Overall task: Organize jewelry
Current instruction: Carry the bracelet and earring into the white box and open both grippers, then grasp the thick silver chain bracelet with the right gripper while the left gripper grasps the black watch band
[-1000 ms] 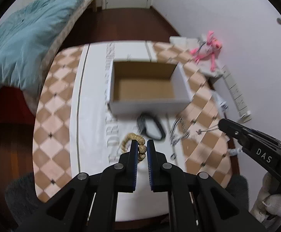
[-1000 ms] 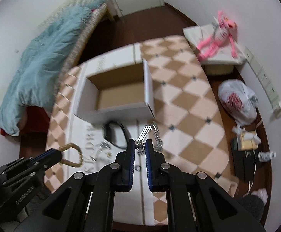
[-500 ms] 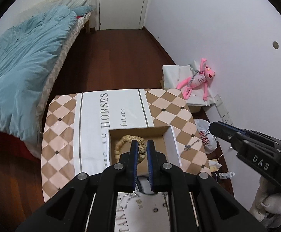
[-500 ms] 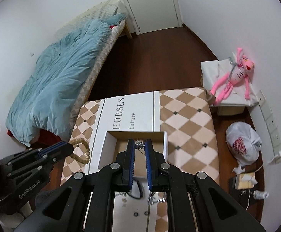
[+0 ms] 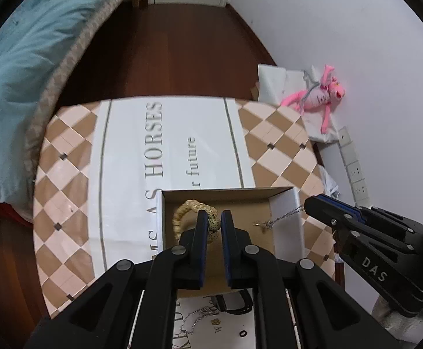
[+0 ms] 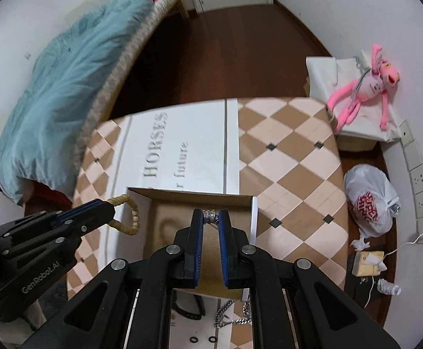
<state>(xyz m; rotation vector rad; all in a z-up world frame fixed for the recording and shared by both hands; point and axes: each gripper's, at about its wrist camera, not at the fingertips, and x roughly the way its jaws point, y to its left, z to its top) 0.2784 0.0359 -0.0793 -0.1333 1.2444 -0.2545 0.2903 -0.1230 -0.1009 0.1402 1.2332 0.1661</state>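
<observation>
Both tools had lifted from the bench (image 5: 75, 157) to over the box (image 5: 287, 221), the left tool (image 5: 214, 225) clamped on the beaded bracelet (image 5: 188, 208) and the right tool (image 6: 210, 216) on the silver chain (image 6: 210, 214), ready for dropping in.

Box (image 5: 287, 226): on the worktop (image 5: 66, 180), at its near part.
Beaded bracelet (image 5: 186, 213): over the box's left half, in the left gripper (image 5: 214, 224).
Chain (image 5: 281, 219): over the box's right side, hanging from the right gripper (image 6: 210, 218).
Loose chain (image 6: 231, 317): on the worktop, nearer than the box.
Bed (image 6: 66, 81): left of the worktop.
Plush toy (image 6: 365, 87): right, beyond the worktop's far corner.
</observation>
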